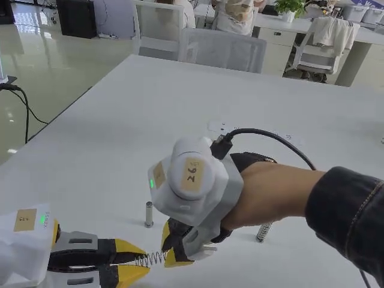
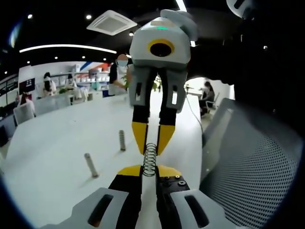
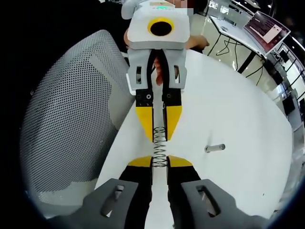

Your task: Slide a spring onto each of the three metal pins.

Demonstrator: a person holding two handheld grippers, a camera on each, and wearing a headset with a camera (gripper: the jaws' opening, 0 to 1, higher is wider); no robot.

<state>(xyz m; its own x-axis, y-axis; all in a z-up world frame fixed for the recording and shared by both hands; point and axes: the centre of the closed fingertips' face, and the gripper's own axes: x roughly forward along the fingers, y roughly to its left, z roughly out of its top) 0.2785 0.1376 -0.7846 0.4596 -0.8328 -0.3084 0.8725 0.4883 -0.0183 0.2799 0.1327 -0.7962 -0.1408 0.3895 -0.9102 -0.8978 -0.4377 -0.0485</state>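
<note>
The left gripper has its yellow tips drawn narrow, pinched on the left end of a spring; the right gripper faces it tip to tip, equally narrow, clamped on the other end; in the left gripper view the coil bridges the small gap between the two pairs of tips. The spring hangs just above the table at its near edge, its long axis lying roughly level and running left to right.

The bare pin stands upright just beyond the spring, on the far side and a little left of the right gripper's white body; so the pin's axis is vertical while the spring's is crosswise to it, and I judge one end must be freed and the coil tipped upright before it can drop over the top. Both grippers look about equally near that pin.

A second pin stands to the right, under the hand, and seems to carry a coil already; a mesh chair sits beside the table.
</note>
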